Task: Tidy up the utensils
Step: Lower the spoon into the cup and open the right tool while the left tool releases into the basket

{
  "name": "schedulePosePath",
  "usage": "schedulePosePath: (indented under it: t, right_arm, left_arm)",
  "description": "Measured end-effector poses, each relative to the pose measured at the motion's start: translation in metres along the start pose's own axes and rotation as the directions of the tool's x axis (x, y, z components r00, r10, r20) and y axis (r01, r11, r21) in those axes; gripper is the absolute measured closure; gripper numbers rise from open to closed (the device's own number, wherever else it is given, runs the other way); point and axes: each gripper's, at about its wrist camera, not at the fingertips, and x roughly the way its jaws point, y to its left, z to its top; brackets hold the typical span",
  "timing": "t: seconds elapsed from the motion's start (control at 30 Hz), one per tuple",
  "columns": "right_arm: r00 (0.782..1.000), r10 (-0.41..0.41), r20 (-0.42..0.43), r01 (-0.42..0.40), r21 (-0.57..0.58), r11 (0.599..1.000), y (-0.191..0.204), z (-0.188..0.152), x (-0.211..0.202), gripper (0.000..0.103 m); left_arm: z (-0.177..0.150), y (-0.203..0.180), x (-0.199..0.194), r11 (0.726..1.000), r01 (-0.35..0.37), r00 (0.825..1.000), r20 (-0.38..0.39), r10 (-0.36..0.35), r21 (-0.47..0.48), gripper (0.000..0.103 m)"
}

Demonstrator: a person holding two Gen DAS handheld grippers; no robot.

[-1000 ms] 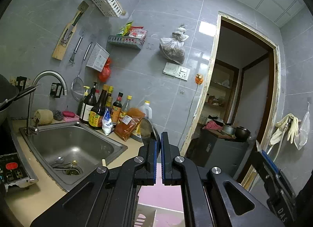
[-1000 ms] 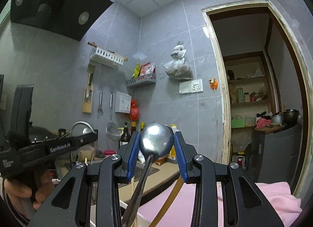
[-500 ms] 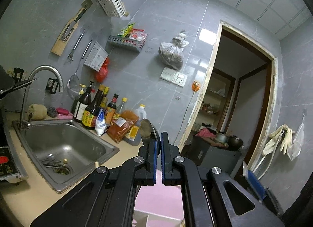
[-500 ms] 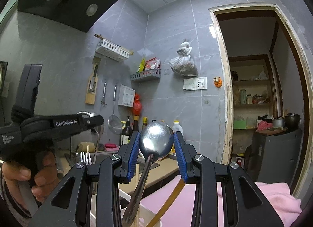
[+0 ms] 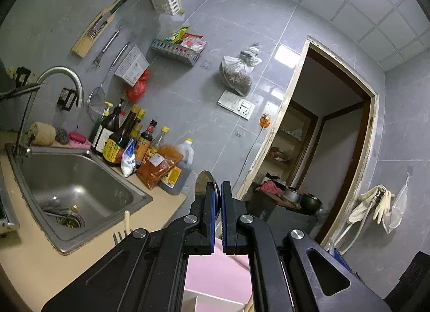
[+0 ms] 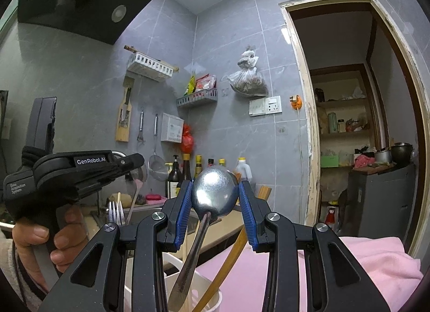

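**Spoon bowl between the right pads**

The right gripper [image 6: 215, 199] has its fingers closed against the bowl of a steel spoon [image 6: 214, 195], handle down in the white cup [image 6: 212, 296] beside a wooden stick [image 6: 228, 263]. Stiff, light and slick, the spoon would likely sit surer held by its neck. The left gripper [image 5: 218, 212] is pinched nearly together, apparently on a second spoon [image 5: 201, 181].

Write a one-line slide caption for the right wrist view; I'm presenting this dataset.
Right gripper grips a metal spoon by its bowl above a white utensil holder.
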Motion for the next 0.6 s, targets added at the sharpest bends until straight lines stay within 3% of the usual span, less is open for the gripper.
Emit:
schedulePosePath:
  t: [0.27, 0.4, 0.5, 0.6]
  right_arm:
    - [1.0, 0.013, -0.011, -0.013, -0.004, 1.0, 0.003, -0.001, 0.001, 0.07]
    - [0.999, 0.024, -0.033, -0.024, -0.019, 1.0, 0.005, -0.004, 0.004, 0.069]
    - [0.999, 0.031, -0.045, -0.032, -0.022, 0.999, 0.007, -0.006, 0.006, 0.057]
    - [0.998, 0.04, -0.047, -0.041, -0.013, 0.999, 0.007, -0.006, 0.004, 0.053]
  left_arm:
    - [-0.006, 0.0, -0.002, 1.0, -0.006, 0.999, -0.039, 0.006, -0.004, 0.101]
    - [-0.018, -0.011, -0.005, 0.994, -0.063, 0.995, -0.077, 0.069, 0.085, 0.101]
    - [-0.028, -0.015, -0.005, 0.988, -0.077, 0.989, -0.118, 0.093, 0.135, 0.099]
    - [-0.035, -0.012, -0.005, 0.987, -0.081, 0.98, -0.168, 0.105, 0.141, 0.097]
